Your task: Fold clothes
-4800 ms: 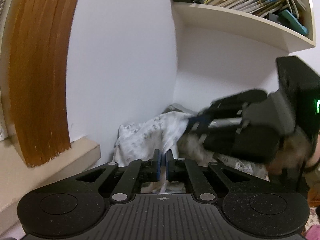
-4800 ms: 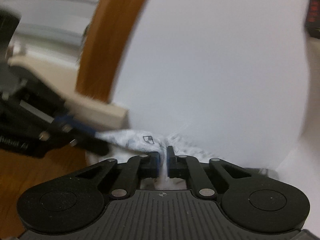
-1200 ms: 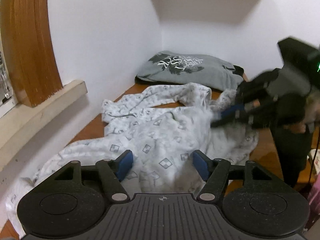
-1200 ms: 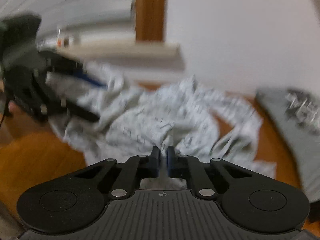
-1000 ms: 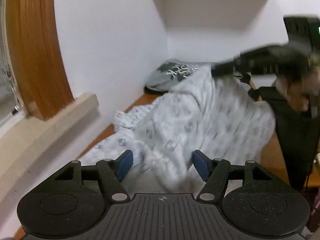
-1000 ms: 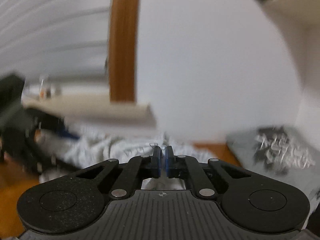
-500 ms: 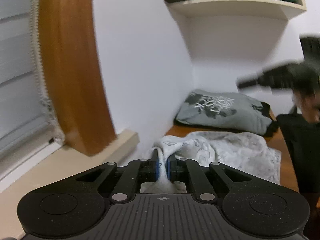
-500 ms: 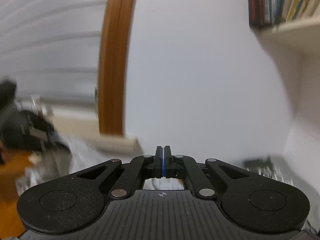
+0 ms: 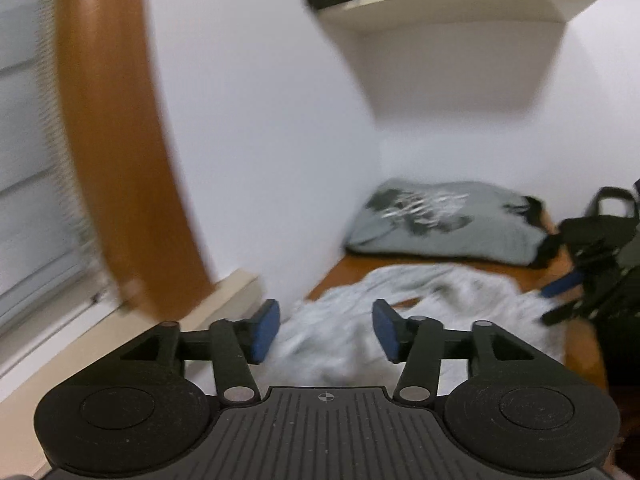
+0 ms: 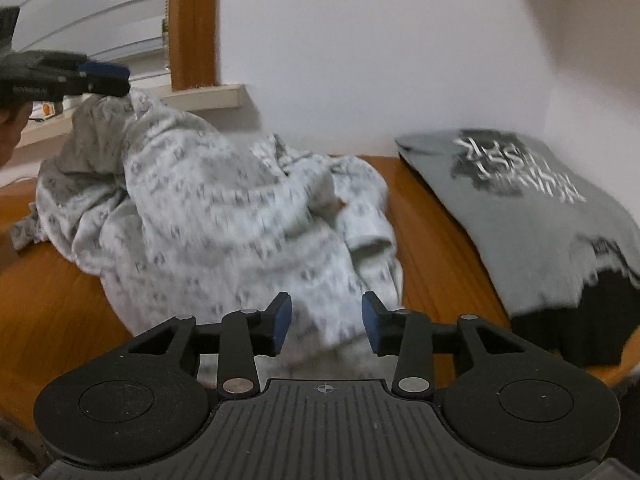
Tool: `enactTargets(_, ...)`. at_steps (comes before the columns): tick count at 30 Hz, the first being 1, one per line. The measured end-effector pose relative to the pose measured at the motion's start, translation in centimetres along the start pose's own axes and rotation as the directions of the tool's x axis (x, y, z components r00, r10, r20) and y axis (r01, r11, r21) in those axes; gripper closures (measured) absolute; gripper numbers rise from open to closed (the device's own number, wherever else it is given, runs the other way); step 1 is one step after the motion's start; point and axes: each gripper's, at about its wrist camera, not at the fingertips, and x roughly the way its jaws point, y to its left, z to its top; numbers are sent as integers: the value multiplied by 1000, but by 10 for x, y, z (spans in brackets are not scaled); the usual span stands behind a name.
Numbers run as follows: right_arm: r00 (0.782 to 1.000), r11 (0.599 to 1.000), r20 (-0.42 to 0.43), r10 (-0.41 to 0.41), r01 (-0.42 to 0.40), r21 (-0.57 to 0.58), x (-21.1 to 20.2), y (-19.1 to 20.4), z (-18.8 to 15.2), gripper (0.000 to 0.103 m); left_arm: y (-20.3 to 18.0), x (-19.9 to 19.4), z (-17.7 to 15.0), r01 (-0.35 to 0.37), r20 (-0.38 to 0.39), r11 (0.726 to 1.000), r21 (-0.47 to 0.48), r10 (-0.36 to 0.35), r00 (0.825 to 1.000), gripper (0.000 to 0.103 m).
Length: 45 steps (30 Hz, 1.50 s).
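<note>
both tongs stand apart with nothing between the blue pads. the right tongs (image 10: 323, 323) hang low over the near edge of the surface (image 10: 52, 304), their gap framing the closest fold of the white printed garment (image 10: 224, 220); that placement reads as lined up for a pinch on the hem, though no cloth is gripped. the left tongs (image 9: 325, 335) sit higher, near the left edge by the window ledge (image 9: 224, 292), above the top of the same garment (image 9: 400, 304), where the cloth rises into a peak.

the garment lies in a loose, rumpled heap across the middle of the surface, not flat and not folded. it looks soft and thick, like fleece or brushed cotton, pale with small grey square marks, and it bunches into rounded ridges with one rolled cuff toward the right.

at the far right corner, against the wall, a grey shirt (image 10: 532, 208) with a dark and white print lies flat in a neat rectangle over something black, which fits a finished fold. the surface is smooth orange-brown wood.
</note>
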Motion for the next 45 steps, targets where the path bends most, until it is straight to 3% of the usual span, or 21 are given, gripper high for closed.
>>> enactTargets(3, 1000, 1000, 7, 6, -6, 19, -5, 0, -9, 57, -24, 13, 14, 69, 2, 997, 33, -70, 998, 36)
enactTargets(7, 1000, 999, 12, 4, -5, 42, -7, 0, -18, 57, -73, 59, 26, 183, -78, 976, 118, -175, 981, 36)
enactTargets(13, 999, 999, 32, -21, 20, 34, -15, 3, -26, 57, -113, 113, 24, 216, -207, 953, 211, -172, 963, 38)
enactTargets(14, 999, 999, 34, -21, 20, 27, -16, 5, -27, 57, -120, 122, 24, 222, -229, 949, 225, -170, 959, 42)
enactTargets(16, 999, 1000, 41, -16, 15, 14, -17, 9, -29, 57, -133, 140, 23, 235, -270, 938, 253, -165, 949, 81)
enactTargets(18, 999, 1000, 51, 0, -1, 5, -19, 14, -29, 57, -123, 139, 23, 238, -263, 941, 241, -172, 949, 99)
enactTargets(23, 996, 1000, 82, 29, -29, -12, -14, 22, -23, 57, -70, 102, 48, 144, -126, 980, 140, -127, 984, 99)
enactTargets(26, 993, 999, 119, 13, -8, -41, -9, 26, -11, 57, -35, 83, 55, 128, -90, 990, 60, -122, 988, 99)
enactTargets(34, 983, 991, 185, 8, 16, -129, 20, 23, 31, 55, -9, 66, 25, 136, -85, 991, -19, -137, 987, 99)
enactTargets(39, 967, 971, 200, 160, -118, -207, 41, 22, 65, 44, -11, 64, 22, 158, -78, 987, -33, -160, 984, 99)
enactTargets(43, 948, 951, 196, 249, -202, -234, 48, 31, 88, 45, -16, 63, 23, 171, -66, 985, -32, -173, 983, 96)
enactTargets(45, 948, 941, 163, 274, -229, -247, 54, 35, 95, 52, -19, 59, 21, 160, -61, 987, -26, -161, 985, 93)
